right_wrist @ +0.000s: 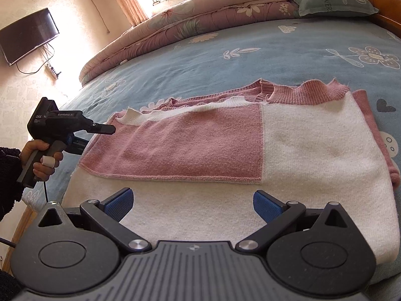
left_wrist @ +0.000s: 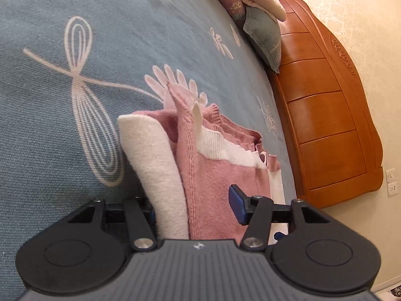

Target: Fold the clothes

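In the left wrist view, a pink and white sweater [left_wrist: 213, 175] is seen lying folded on a blue bedsheet [left_wrist: 50, 100] printed with white flowers and dragonflies. The left gripper [left_wrist: 194, 207] is held at the sweater's edge with its jaws spread wide, and the layered knit rises between the two fingers; the blue pad [left_wrist: 236, 207] at 3 o'clock is clear of the fabric, while the pad at 9 o'clock is mostly hidden behind the white fold. A wooden headboard [left_wrist: 325, 113] is seen toward 2 o'clock, with a green pillow [left_wrist: 265, 37] against it at 1 o'clock.

In the right wrist view, the sweater [right_wrist: 313, 145] is spread flat across the middle of the bedsheet [right_wrist: 250, 55], its pink ribbed hem toward 12 o'clock. The right gripper [right_wrist: 193, 205] is held over the white near edge, its fingers wide apart and nothing pinched. At 9 o'clock, the left gripper [right_wrist: 100, 135] is seen gripped by a hand [right_wrist: 40, 158] at the sweater's left edge. A folded quilt [right_wrist: 188, 20] lies at 12 o'clock, and a wall television [right_wrist: 27, 35] at 10 o'clock.
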Tool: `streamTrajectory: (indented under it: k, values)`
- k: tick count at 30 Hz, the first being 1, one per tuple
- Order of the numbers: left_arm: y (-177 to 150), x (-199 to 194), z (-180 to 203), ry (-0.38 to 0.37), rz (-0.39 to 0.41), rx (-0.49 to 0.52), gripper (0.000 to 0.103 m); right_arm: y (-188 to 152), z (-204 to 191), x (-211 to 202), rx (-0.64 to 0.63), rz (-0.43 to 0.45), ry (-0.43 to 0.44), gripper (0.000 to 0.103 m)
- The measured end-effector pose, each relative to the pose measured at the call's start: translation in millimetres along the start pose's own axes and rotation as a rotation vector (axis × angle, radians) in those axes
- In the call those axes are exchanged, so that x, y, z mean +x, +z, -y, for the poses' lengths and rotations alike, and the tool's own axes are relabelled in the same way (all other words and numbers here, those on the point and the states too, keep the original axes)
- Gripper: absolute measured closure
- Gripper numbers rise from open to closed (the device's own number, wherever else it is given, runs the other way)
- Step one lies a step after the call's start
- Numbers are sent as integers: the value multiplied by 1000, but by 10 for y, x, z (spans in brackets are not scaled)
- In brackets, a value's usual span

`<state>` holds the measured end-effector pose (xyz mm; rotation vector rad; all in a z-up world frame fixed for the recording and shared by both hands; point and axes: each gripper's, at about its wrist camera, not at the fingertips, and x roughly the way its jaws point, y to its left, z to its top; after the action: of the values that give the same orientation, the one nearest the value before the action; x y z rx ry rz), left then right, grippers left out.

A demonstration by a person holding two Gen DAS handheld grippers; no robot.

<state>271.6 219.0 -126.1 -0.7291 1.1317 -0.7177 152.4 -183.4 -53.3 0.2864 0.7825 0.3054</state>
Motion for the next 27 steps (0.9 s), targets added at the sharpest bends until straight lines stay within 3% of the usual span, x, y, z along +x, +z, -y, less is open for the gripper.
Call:
streamTrajectory:
  k: [4, 11, 14, 17, 27]
  values:
    - [-205, -81, -77, -47, -48, 3, 50, 19, -127, 48, -37, -14, 4, 0]
    - [-71, 151, -51, -53, -73, -18, 65, -12, -264, 122, -74, -42, 15, 0]
    - [-178, 98, -104, -46, -73, -68, 76, -35, -298, 118, -98, -51, 3, 0]
    - [-271, 49, -150, -47, -87, -93, 77, -51, -288, 91, -103, -52, -7, 0]
    - [-305, 99, 209, 101, -42, -25, 83, -53, -333, 77, -115, -42, -9, 0]
